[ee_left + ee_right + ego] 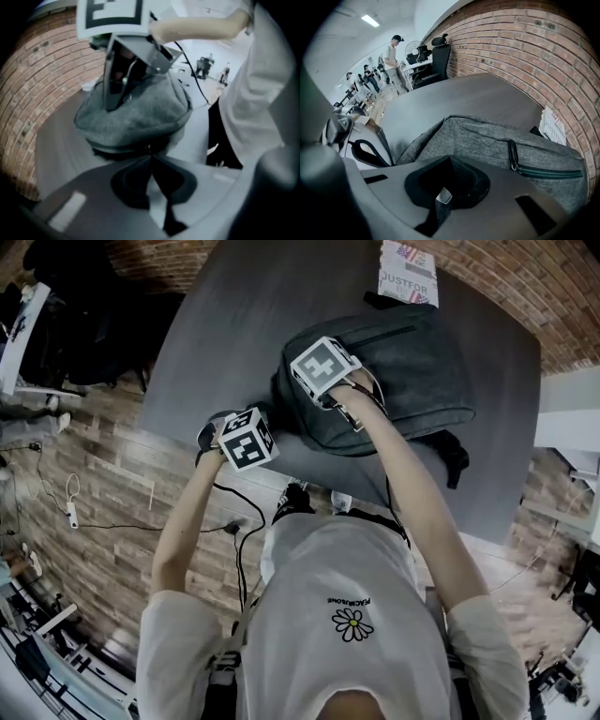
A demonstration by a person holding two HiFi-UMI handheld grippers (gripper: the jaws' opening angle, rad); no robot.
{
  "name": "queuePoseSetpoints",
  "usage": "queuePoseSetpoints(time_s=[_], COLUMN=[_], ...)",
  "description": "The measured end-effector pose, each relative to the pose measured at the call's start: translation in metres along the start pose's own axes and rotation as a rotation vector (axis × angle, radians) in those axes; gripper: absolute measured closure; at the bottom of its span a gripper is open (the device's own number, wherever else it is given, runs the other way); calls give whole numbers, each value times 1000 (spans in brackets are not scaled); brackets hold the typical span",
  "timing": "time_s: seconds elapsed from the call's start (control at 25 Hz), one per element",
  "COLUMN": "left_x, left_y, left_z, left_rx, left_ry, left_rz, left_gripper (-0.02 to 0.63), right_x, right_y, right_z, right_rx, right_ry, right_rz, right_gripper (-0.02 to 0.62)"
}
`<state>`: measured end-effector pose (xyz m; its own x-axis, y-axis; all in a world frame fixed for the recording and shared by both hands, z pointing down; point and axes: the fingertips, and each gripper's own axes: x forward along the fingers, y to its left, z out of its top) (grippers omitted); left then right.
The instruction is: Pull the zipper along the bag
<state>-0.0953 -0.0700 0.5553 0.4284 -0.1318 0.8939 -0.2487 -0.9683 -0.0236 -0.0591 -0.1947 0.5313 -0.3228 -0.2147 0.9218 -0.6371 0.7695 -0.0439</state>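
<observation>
- Bag lies on table, upper centre-right of head view.
- Left gripper: jaws together, tips at bag's near edge.
- Right gripper: jaws pinched on bag fabric, left of zipper.

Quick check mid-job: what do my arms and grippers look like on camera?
The left gripper and right gripper have grey moulded bodies and black pads, each topped by a white cube with black square markers. A black cable trails from the left one. You wear a white short-sleeved T-shirt.
</observation>
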Motion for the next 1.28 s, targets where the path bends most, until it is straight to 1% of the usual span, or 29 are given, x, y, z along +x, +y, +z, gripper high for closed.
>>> queuePoseSetpoints(time_s=[0.08, 0.16, 0.2, 0.28, 0.32, 0.36, 0.4, 0.48, 0.56, 0.72, 0.8, 0.88, 0.92, 1.0, 1.04, 1.08, 1.16, 1.28], left_x=[2, 1, 0, -1, 2, 7, 13, 24, 31, 45, 47, 47, 48, 48, 47, 46, 44, 42], left_y=[-7, -11, -16, -32, -41, -49, -54, -66, -78, -98, -99, -96, -95, -93, -91, -90, -88, -83], left_z=[4, 9, 12, 19, 23, 26, 27, 34, 45, 72, 75, 68, 64, 60, 59, 59, 61, 59], left_rx=[-2, -46, -76, -137, -153, -161, -170, -221, -263, -270, -312, -366, -385, -415, -427, -436, -436, -435], left_ry=[3, -11, -19, -29, -30, -29, -32, -74, -124, -167, -200, -217, -214, -208, -210, -216, -235, -256], left_rz=[5, -28, -72, -191, -234, -249, -243, -240, -256, -273, -253, -195, -155, -82, -53, -27, 23, 84], left_gripper=[598, 600, 598, 585, 580, 578, 587, 595, 593, 589, 592, 601, 601, 601, 601, 601, 601, 601], right_x=[0, 0, 0, 1, 1, 1, 1, 0, -1, 2, 1, -5, -11, -32, -47, -63, -92, -117], right_y=[0, -1, -2, -2, -2, -2, -1, -3, -4, -2, -1, 1, 5, 15, 14, 8, -12, -55], right_z=[2, 2, 2, 2, 2, 2, 2, 1, 0, 8, 6, 5, 7, 13, 13, 9, -11, -54], right_rx=[-2, -7, -9, -6, -4, -3, -6, -22, -40, -84, -91, -101, -114, -142, -157, -177, -230, -298], right_ry=[-11, -14, -14, -12, -11, -10, -9, 2, 5, -45, -46, -54, -88, -222, -287, -332, -357, -298], right_rz=[1, -2, -2, 1, 1, -2, -9, -36, -58, -63, -81, -92, -75, -7, 3, -11, -83, -217], right_gripper=[594, 594, 594, 594, 594, 594, 594, 594, 594, 594, 594, 594, 594, 594, 594, 594, 594, 594])
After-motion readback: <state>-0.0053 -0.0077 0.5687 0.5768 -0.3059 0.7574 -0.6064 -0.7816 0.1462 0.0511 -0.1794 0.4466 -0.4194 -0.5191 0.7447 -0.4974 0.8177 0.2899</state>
